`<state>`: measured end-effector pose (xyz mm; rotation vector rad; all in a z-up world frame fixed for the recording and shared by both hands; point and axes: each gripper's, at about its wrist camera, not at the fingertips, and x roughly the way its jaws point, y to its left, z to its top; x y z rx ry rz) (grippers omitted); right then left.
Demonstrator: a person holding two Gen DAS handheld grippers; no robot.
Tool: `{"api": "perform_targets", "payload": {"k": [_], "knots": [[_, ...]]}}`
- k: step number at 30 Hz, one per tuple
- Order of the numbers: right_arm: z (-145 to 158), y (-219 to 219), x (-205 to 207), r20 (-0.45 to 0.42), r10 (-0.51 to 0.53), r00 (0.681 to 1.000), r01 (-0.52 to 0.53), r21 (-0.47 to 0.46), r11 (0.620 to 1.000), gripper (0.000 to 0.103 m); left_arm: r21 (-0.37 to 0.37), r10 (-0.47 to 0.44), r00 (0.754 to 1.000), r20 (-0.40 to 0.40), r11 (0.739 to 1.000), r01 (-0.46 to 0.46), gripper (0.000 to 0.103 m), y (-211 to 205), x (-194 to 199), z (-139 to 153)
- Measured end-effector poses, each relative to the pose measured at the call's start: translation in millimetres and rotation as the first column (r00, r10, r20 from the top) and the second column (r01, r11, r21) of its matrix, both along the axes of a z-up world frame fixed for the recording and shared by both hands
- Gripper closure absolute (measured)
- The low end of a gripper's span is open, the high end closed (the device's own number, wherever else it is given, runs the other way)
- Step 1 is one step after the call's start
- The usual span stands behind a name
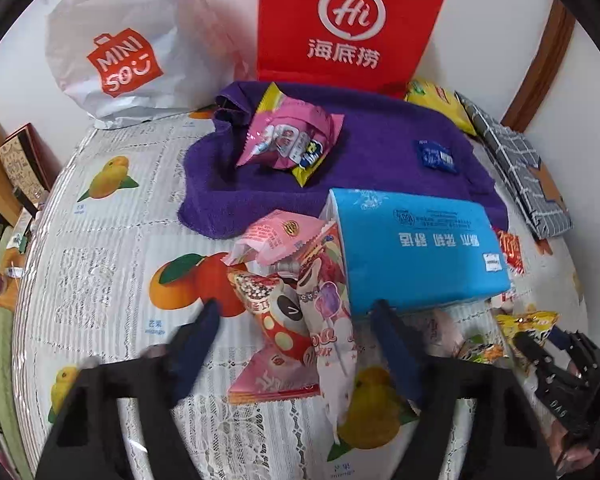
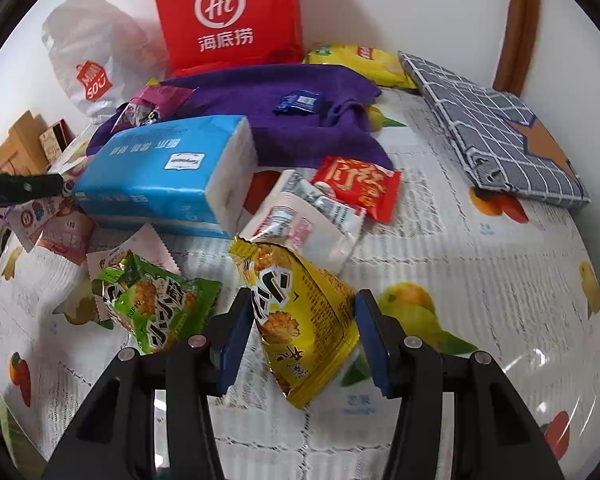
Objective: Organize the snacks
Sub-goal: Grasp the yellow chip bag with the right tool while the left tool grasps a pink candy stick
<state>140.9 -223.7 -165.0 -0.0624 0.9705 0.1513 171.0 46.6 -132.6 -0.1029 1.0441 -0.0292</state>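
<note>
Snack packets lie scattered on a fruit-print tablecloth [image 1: 112, 264]. My left gripper [image 1: 296, 312] is open, its fingers on either side of a heap of pink and red snack packets [image 1: 300, 320]. A pink packet [image 1: 292, 136] and a small blue packet [image 1: 436, 156] lie on a purple towel [image 1: 380, 140]. My right gripper [image 2: 304, 312] is open around a yellow snack packet [image 2: 300, 320] that lies on the cloth [image 2: 480, 300]; whether the pads touch it I cannot tell. A green packet [image 2: 156, 304], a white packet [image 2: 304, 220] and a red packet [image 2: 360, 188] lie near it.
A blue tissue pack [image 1: 416, 248] [image 2: 168, 176] lies mid-table. A red Haidilao bag [image 1: 352, 20] and a white Miniso bag [image 1: 124, 48] stand against the back wall. A yellow chips bag [image 2: 360, 60] and a grey checked folded box [image 2: 496, 128] lie at the right.
</note>
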Motion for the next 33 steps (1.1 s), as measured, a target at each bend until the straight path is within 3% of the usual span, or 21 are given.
{"api": "perform_targets", "payload": {"k": [3,4,6,12,22,33], "knots": [[0,-7,1,-0.011,-0.022,1.0,0.022,0.009,1.0,0.052,-0.048,-0.026,1.0,-0.001,0.999,0.026,0.065,1,-2,-2],[-1,-8,1,-0.014,-0.027,1.0,0.027,0.008,1.0,0.052,-0.052,-0.029,1.0,0.004,0.998,0.029,0.076,2,-4,-1],[-2,-9,2,-0.02,-0.032,0.999,0.032,0.006,0.999,0.052,-0.044,-0.03,1.0,0.006,0.999,0.03,0.084,3,-9,1],[1,-10,-5,-0.005,-0.05,0.999,0.05,0.012,0.999,0.052,-0.102,-0.027,1.0,-0.001,0.994,0.027,0.085,15,-33,1],[6,-10,-30,0.007,-0.055,0.998,0.055,0.014,0.998,0.052,-0.106,-0.02,1.0,0.004,0.994,0.021,0.085,20,-82,5],[6,-10,-43,0.012,-0.052,0.999,0.052,0.006,0.999,0.052,-0.13,0.034,0.998,0.05,0.991,-0.027,0.085,36,-101,12]]}}
